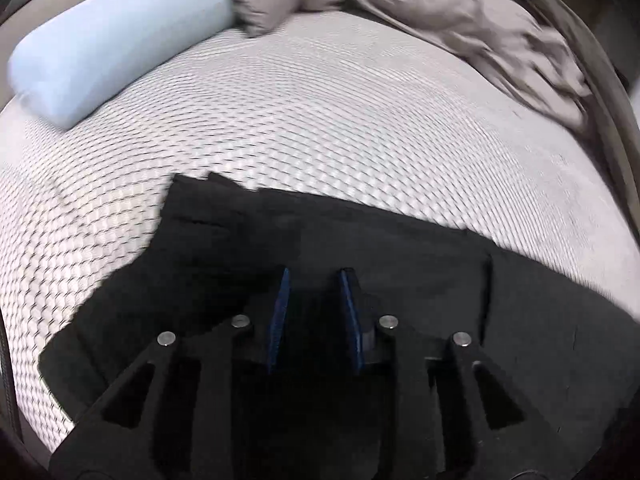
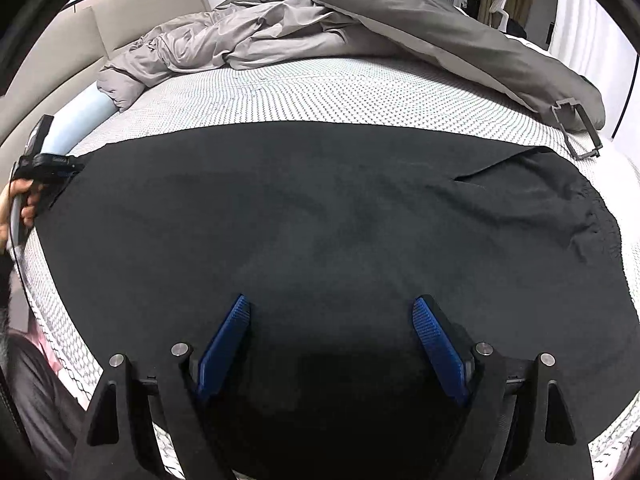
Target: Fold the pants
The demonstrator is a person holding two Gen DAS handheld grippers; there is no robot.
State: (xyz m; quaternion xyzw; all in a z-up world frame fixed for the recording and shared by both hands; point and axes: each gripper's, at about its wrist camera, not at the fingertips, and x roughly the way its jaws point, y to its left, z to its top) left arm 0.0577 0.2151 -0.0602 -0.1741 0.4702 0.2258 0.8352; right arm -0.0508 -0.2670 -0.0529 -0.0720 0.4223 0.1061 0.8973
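Black pants (image 2: pixel 320 220) lie spread flat across the patterned mattress (image 2: pixel 320 92), with one end at the left and the wider end at the right. My right gripper (image 2: pixel 332 308) hovers over the near middle of the pants. Its blue pads (image 2: pixel 224 344) stand wide apart with nothing between them. In the left wrist view, my left gripper (image 1: pixel 314 280) is over the pants (image 1: pixel 380 248) near a folded corner, with a narrow gap between its pads and no cloth visibly pinched. In the right wrist view, a hand (image 2: pixel 22 200) holds the left gripper (image 2: pixel 70 168) at the pants' left end.
A light blue bolster pillow (image 1: pixel 116 36) lies at the far left of the mattress (image 1: pixel 320 120). A rumpled grey duvet (image 2: pixel 360 32) is heaped along the far side and right. A beige headboard (image 2: pixel 60 48) rises on the left. The mattress edge runs close below the grippers.
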